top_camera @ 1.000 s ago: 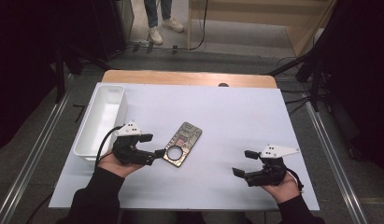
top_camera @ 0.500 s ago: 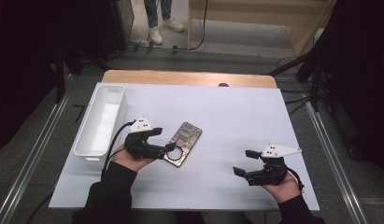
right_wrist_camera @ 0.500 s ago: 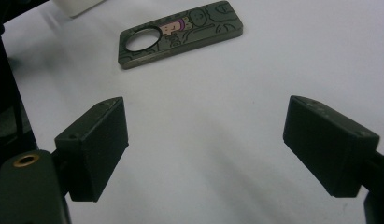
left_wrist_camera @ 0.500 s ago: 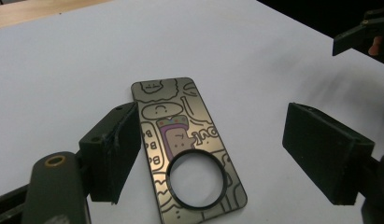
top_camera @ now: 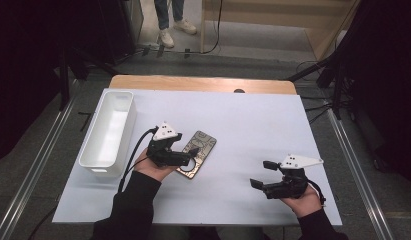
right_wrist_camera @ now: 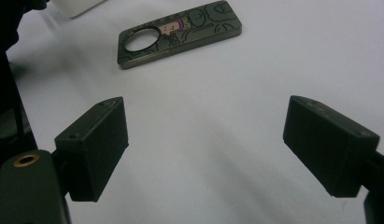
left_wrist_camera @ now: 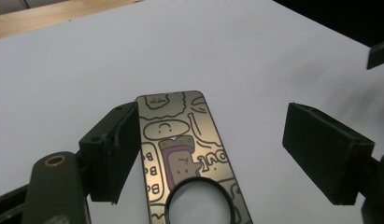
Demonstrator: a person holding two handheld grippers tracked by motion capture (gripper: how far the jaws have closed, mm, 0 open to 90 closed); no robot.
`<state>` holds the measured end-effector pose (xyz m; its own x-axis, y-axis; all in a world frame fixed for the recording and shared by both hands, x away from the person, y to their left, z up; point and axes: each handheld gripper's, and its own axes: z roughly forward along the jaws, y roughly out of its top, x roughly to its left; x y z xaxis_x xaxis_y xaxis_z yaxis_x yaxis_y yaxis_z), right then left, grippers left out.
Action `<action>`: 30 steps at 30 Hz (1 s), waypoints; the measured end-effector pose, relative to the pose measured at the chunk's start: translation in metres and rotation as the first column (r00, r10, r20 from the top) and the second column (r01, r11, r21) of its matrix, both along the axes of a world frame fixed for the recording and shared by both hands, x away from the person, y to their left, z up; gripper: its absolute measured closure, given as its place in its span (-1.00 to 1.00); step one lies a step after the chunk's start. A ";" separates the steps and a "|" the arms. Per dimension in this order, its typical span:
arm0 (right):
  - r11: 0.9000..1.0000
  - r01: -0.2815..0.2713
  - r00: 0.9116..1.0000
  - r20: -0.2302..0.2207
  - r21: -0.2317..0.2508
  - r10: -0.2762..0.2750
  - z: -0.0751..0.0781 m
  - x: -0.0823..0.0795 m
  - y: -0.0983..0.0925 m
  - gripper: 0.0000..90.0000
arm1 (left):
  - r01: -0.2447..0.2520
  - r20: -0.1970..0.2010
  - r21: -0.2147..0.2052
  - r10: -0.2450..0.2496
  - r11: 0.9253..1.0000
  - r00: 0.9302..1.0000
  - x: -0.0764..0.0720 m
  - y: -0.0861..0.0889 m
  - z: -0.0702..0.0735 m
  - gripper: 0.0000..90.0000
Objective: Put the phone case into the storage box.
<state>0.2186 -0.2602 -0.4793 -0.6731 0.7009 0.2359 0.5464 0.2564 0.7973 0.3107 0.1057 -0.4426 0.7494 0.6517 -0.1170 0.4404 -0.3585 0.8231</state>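
We judge the pick-up barely begun: the phone case (top_camera: 196,153) lies flat on the white worktop (top_camera: 253,125), just right of the white bin (top_camera: 109,131), not yet gripped or lifted. Our left tongs (top_camera: 190,159) straddle its near end with jaws wide open. Closing, lifting and whatever placement follows all remain.

The left gripper view shows the cartoon-printed case (left_wrist_camera: 185,154) with one pad (left_wrist_camera: 116,151) just at its edge and the other well clear, which the high view cannot resolve. The high view shows our right tongs (top_camera: 261,174) open and empty, well apart from the case.
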 end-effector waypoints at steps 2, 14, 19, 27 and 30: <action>1.000 0.000 1.000 -0.001 0.000 0.000 0.000 0.000 0.000 -0.71 | -0.022 0.007 -0.004 0.022 1.000 1.000 0.000 -0.003 0.000 -0.57; 1.000 -0.005 1.000 -0.003 0.007 0.005 0.000 0.000 -0.002 -0.71 | -0.069 -0.025 0.038 0.069 0.997 0.997 0.007 -0.022 -0.005 -0.57; 1.000 -0.006 1.000 -0.010 0.005 0.006 -0.001 0.000 -0.002 -0.71 | -0.057 -0.084 0.104 0.066 0.993 0.994 0.012 -0.026 -0.002 -0.57; 1.000 -0.008 1.000 -0.015 0.000 0.008 -0.002 0.001 -0.002 -0.71 | -0.009 -0.210 0.220 0.056 0.976 0.976 0.023 -0.032 0.001 -0.64; 1.000 -0.009 1.000 -0.019 -0.002 0.009 -0.002 0.001 -0.002 -0.71 | 0.011 -0.248 0.245 0.052 0.970 0.967 0.026 -0.034 0.002 -0.64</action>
<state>0.2192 -0.2621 -0.4817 -0.6751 0.6950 0.2473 0.5589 0.2630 0.7864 0.3370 0.0713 -0.4406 0.7023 0.6987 -0.1361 0.6304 -0.5218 0.5747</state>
